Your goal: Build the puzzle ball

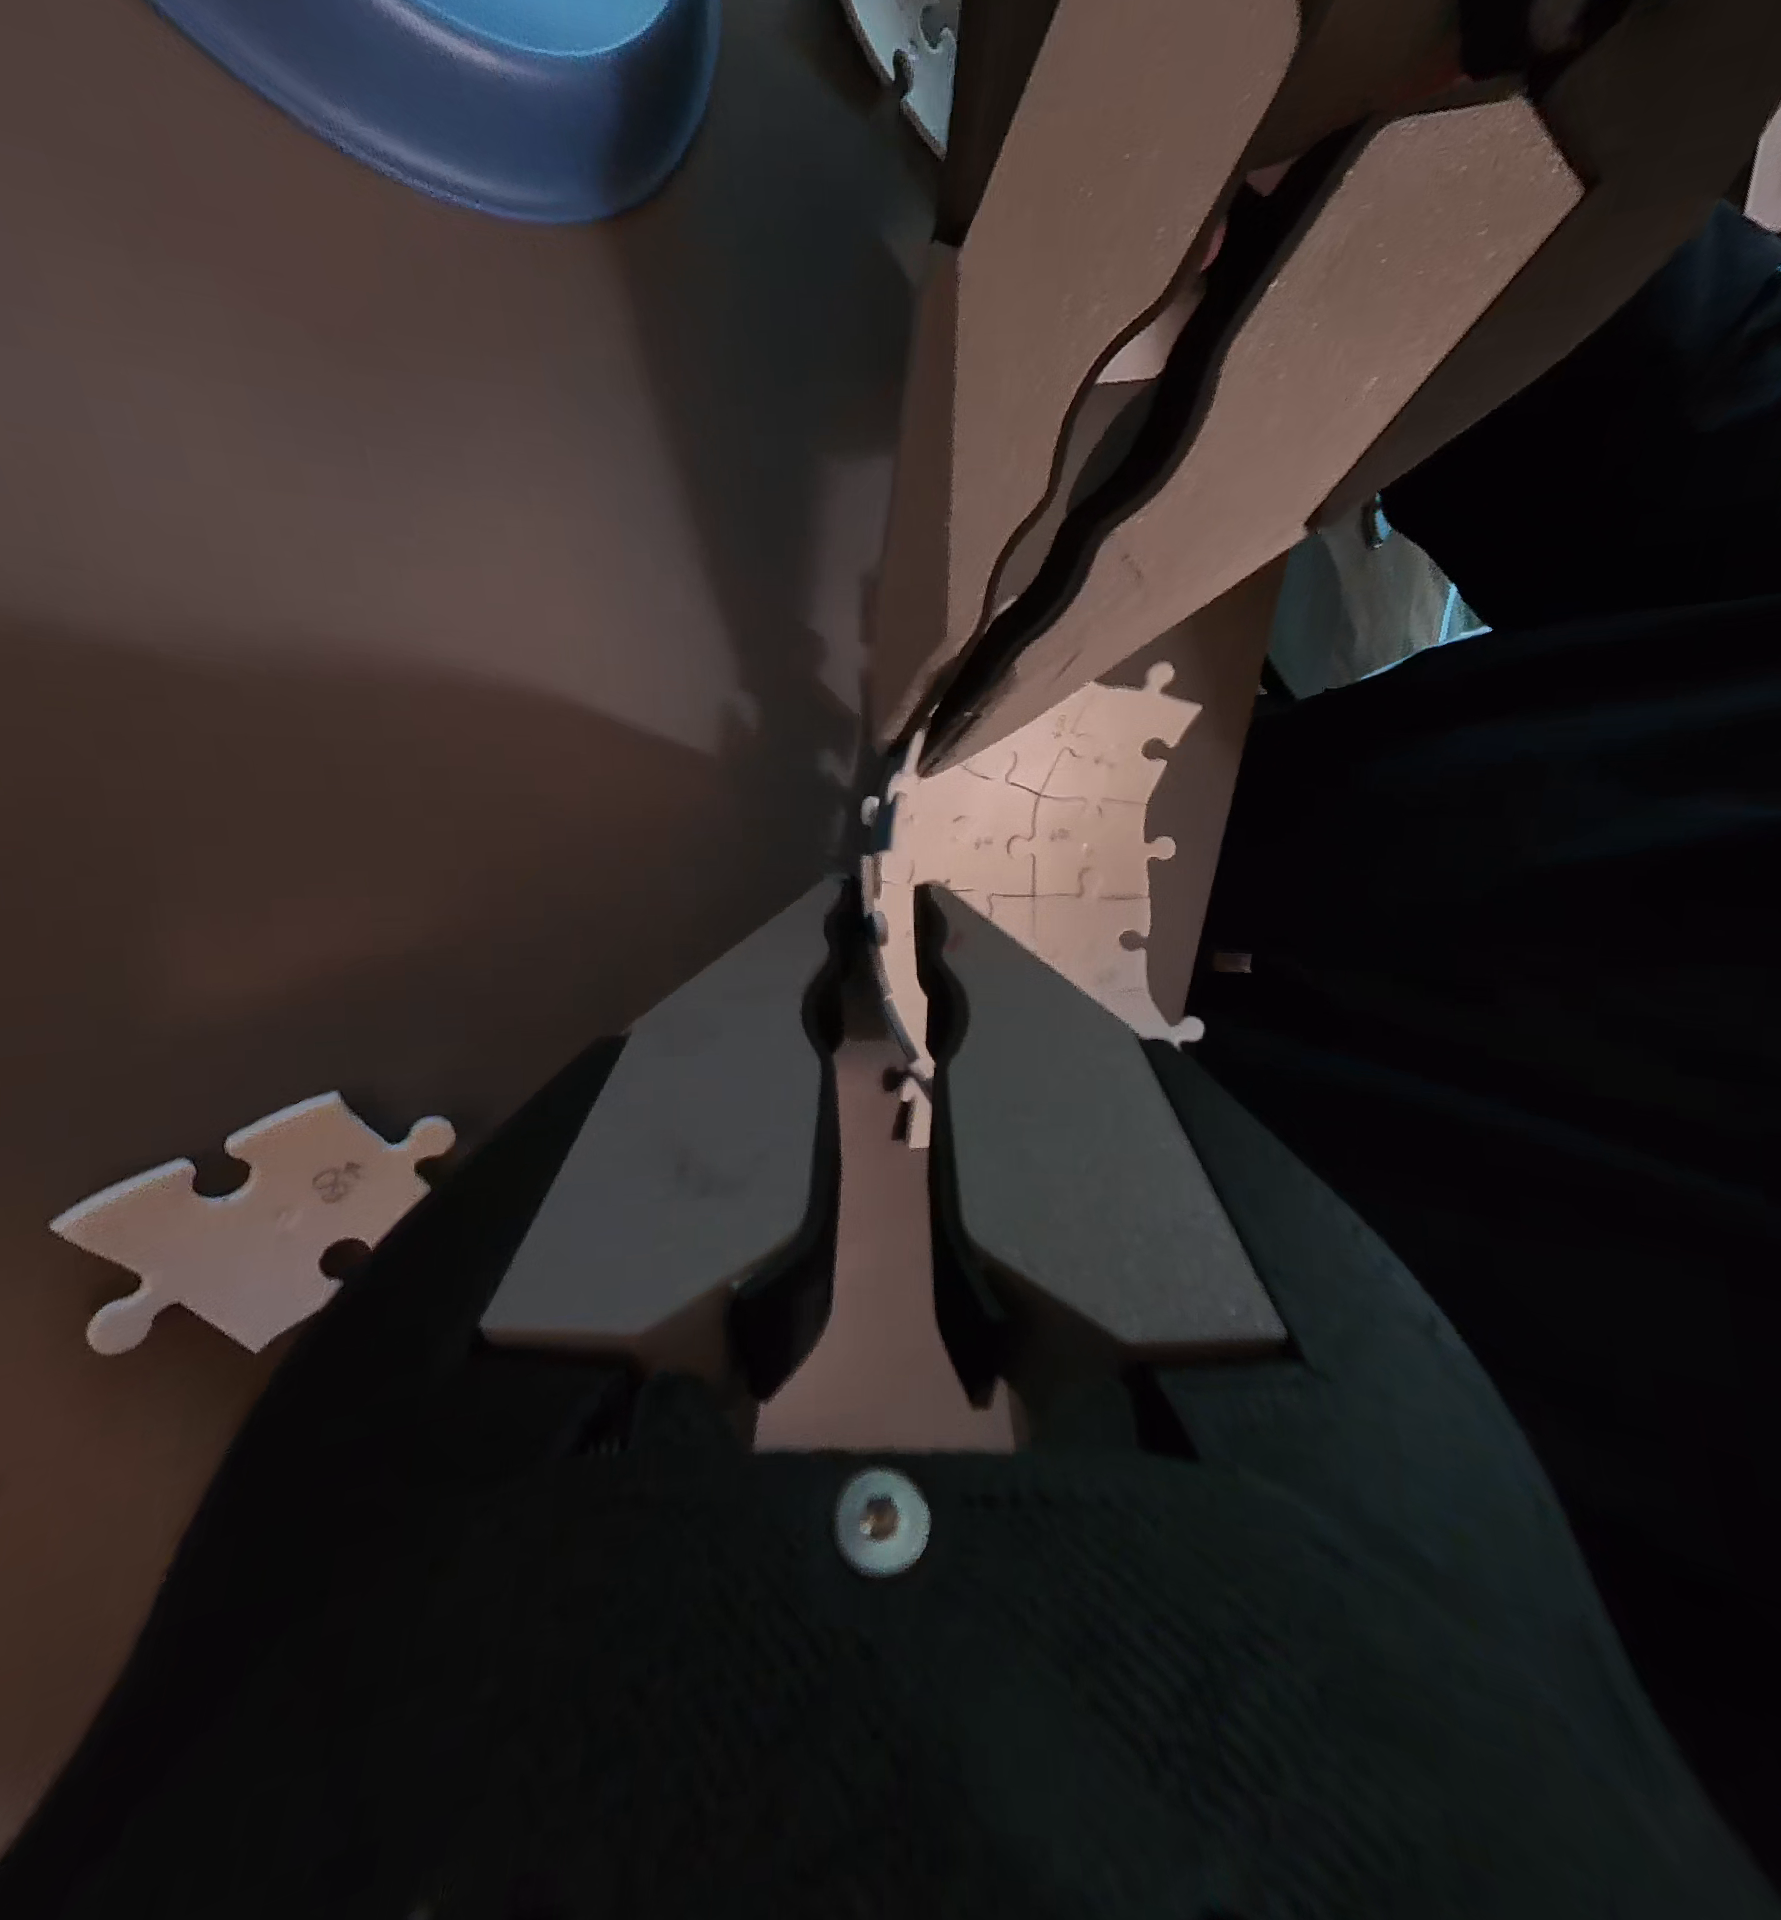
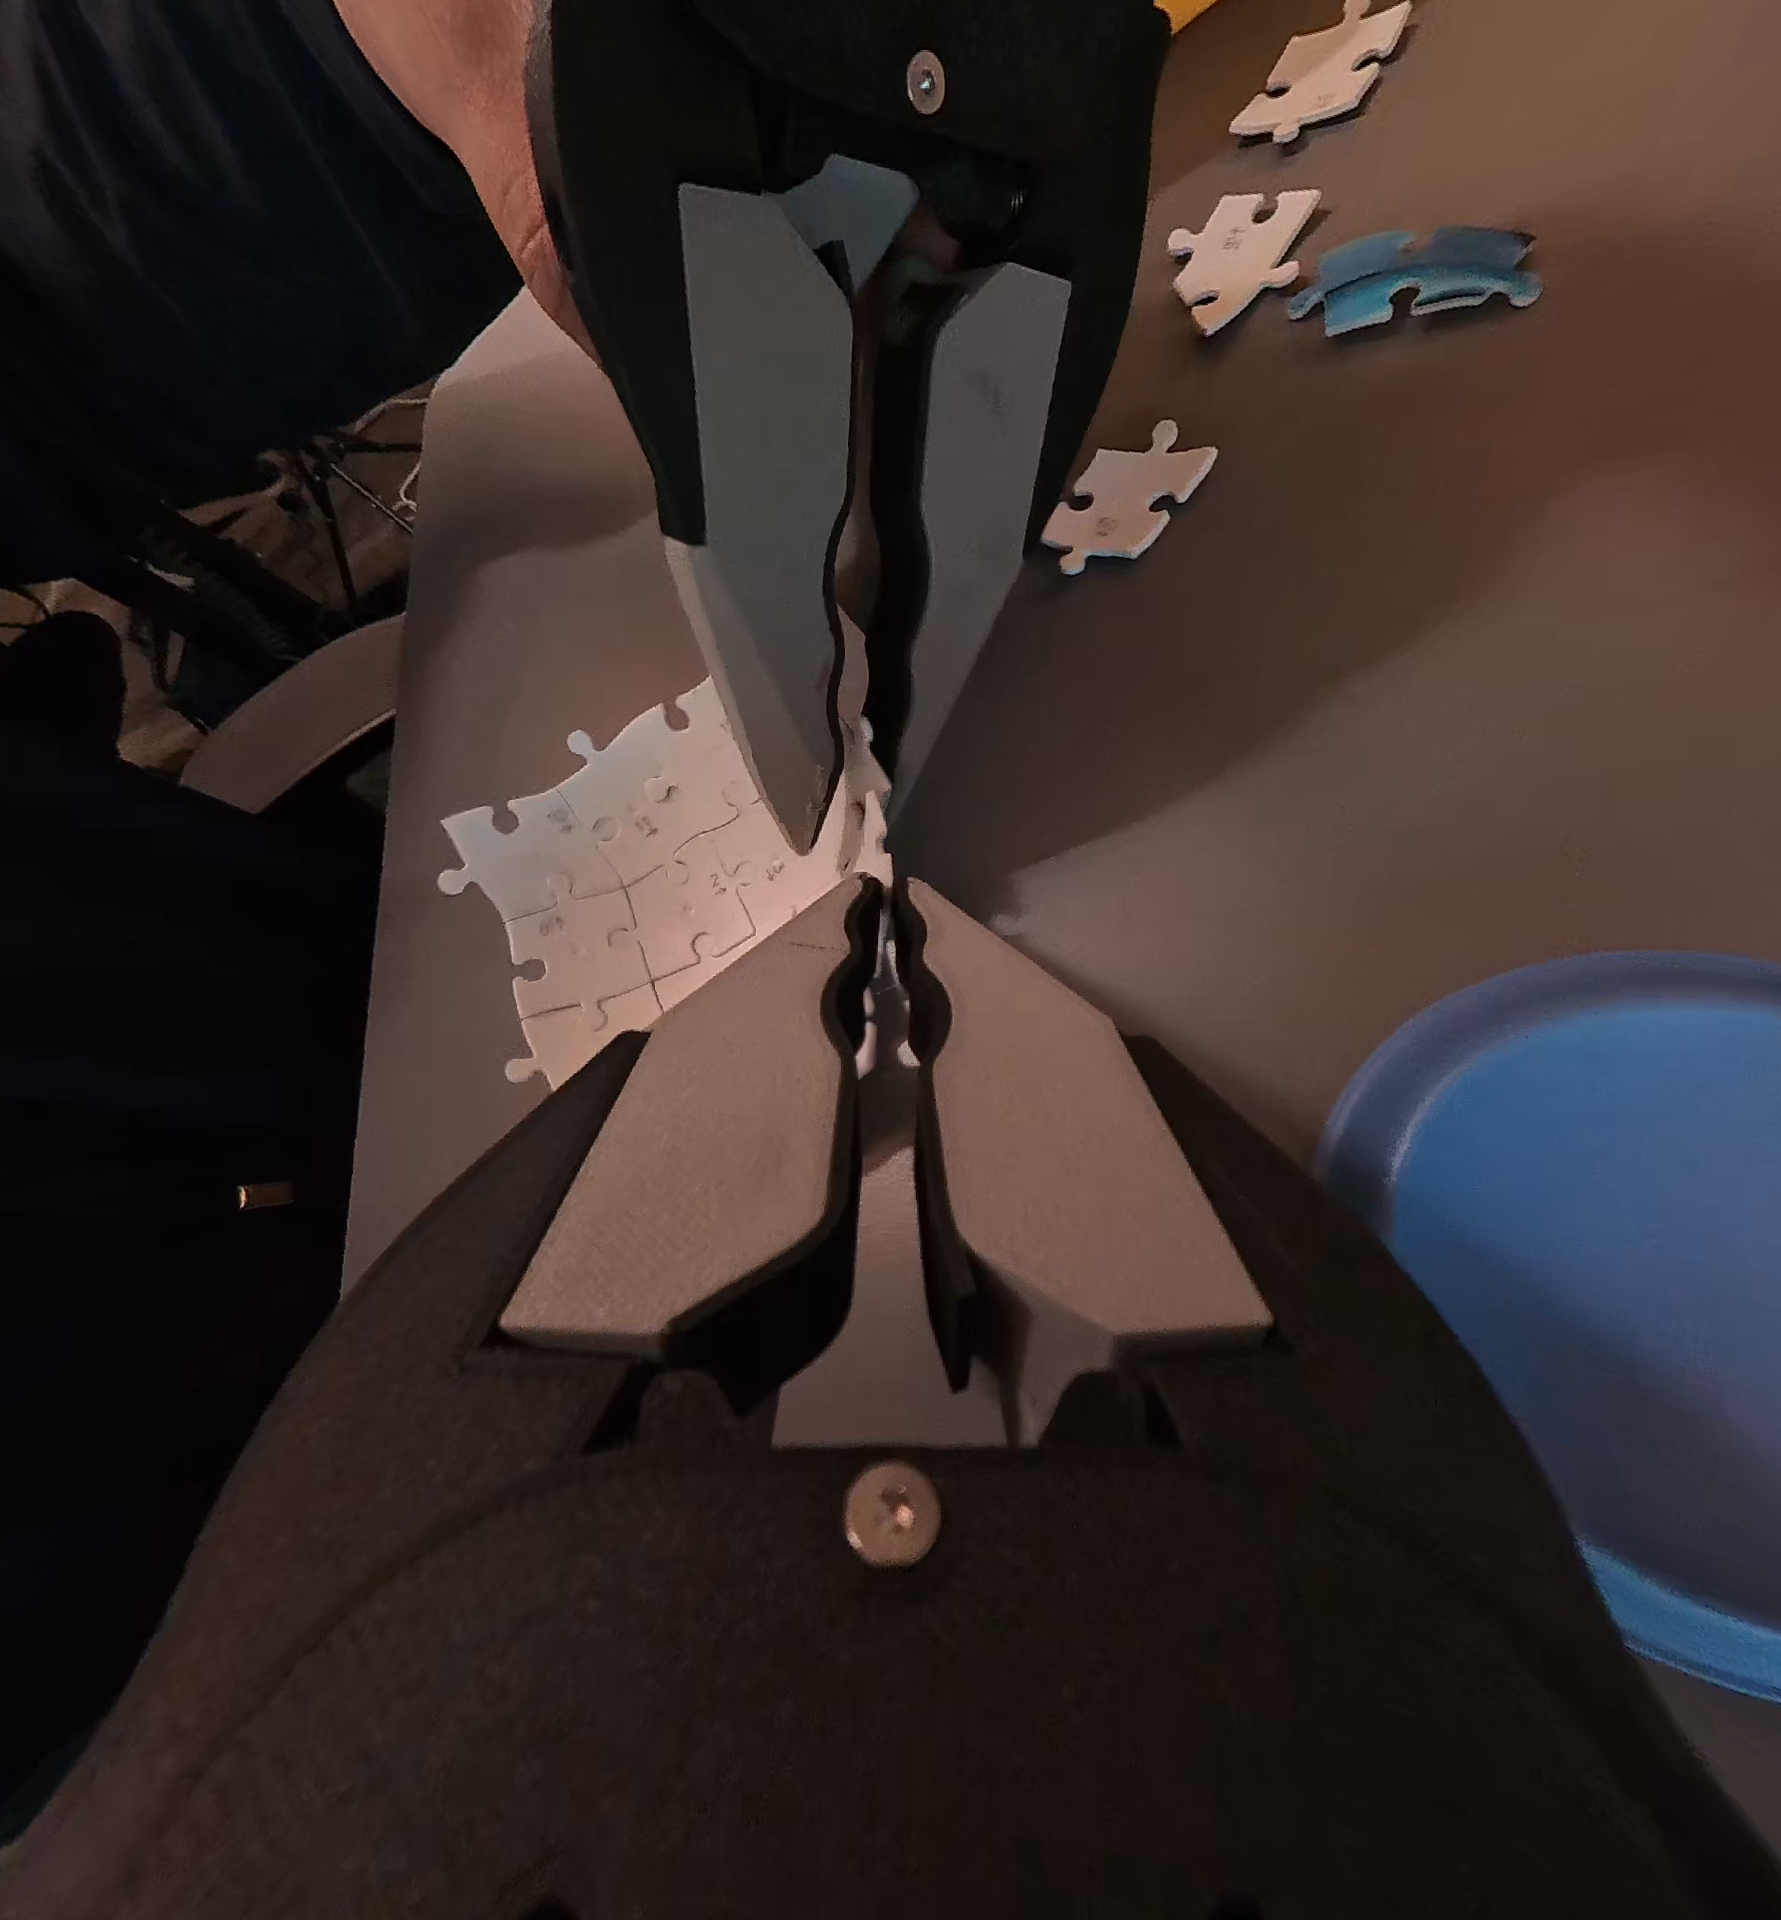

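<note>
Both hand-held grippers, left [image 1: 881, 904] & right [image 2: 886, 894], were clenched tip-to-tip on the curved puzzle-ball panel [image 2: 616, 894] just ahead. Best kept steady w/ edges aligned, pressing tabs home gently, not bending joints.

**Item count, puzzle-ball table**

- Grippers: two, the left gripper [image 1: 881, 904] and the right gripper [image 2: 888, 896].
- Joined puzzle section [image 2: 605, 894]: one, white side showing; piece total unclear.
- Loose white pieces: three [image 2: 1322, 73] [image 2: 1241, 255] [image 2: 1125, 499].
- Loose blue piece [image 2: 1416, 281]: one.
- Blue dish [image 2: 1634, 1247]: one.
- Brown table [image 2: 1437, 727]: one.
</note>
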A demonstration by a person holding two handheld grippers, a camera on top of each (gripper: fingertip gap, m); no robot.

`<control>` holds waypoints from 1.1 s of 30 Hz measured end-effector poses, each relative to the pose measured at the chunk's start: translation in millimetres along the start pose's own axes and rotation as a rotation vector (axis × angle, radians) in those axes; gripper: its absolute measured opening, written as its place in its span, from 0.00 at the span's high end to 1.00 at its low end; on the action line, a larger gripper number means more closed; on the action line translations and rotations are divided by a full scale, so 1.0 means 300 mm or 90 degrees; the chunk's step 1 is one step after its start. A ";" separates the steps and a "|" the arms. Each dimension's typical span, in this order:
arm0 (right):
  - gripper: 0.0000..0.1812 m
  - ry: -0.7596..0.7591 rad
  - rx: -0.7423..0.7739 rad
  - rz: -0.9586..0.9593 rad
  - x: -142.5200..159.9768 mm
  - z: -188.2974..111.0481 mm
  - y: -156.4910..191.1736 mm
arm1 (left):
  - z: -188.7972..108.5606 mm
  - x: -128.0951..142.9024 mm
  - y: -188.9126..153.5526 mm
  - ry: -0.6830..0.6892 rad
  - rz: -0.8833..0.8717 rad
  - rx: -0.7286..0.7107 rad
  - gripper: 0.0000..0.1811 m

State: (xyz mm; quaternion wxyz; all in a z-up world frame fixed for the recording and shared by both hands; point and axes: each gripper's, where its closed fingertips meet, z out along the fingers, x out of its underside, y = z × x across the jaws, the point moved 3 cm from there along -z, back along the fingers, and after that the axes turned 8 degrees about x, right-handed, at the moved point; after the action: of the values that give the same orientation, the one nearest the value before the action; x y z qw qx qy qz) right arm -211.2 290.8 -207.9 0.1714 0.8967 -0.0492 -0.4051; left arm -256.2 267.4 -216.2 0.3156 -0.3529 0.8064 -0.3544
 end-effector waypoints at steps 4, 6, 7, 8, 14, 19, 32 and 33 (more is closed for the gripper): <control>1.00 -0.006 -0.004 -0.001 0.000 0.002 0.006 | 0.002 0.005 -0.005 -0.013 0.003 0.003 0.95; 1.00 -0.010 -0.010 0.000 0.000 0.004 0.006 | 0.005 0.006 -0.007 -0.015 0.004 0.005 0.94; 1.00 -0.010 -0.014 -0.001 0.001 0.006 0.006 | 0.007 0.008 -0.007 -0.015 0.005 0.005 0.94; 1.00 -0.011 -0.016 -0.002 0.003 0.008 0.006 | 0.009 0.011 -0.006 -0.014 0.004 0.006 0.94; 1.00 -0.017 -0.033 0.000 0.004 0.016 0.007 | 0.010 0.015 0.001 -0.016 0.009 -0.005 0.95; 1.00 -0.016 -0.037 -0.005 0.005 0.018 0.007 | 0.016 0.015 0.002 -0.017 0.010 -0.005 0.95; 1.00 -0.016 -0.042 -0.010 0.005 0.017 0.012 | 0.025 0.014 0.005 -0.019 0.006 -0.021 0.99; 1.00 -0.016 -0.042 -0.009 0.005 0.016 0.013 | 0.025 0.014 0.004 -0.020 0.007 -0.022 0.99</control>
State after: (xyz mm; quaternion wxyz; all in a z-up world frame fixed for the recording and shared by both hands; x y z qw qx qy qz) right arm -213.6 285.6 -210.7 0.1974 0.8856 -0.0313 -0.4192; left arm -253.3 262.1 -222.5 0.3239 -0.3596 0.8091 -0.3333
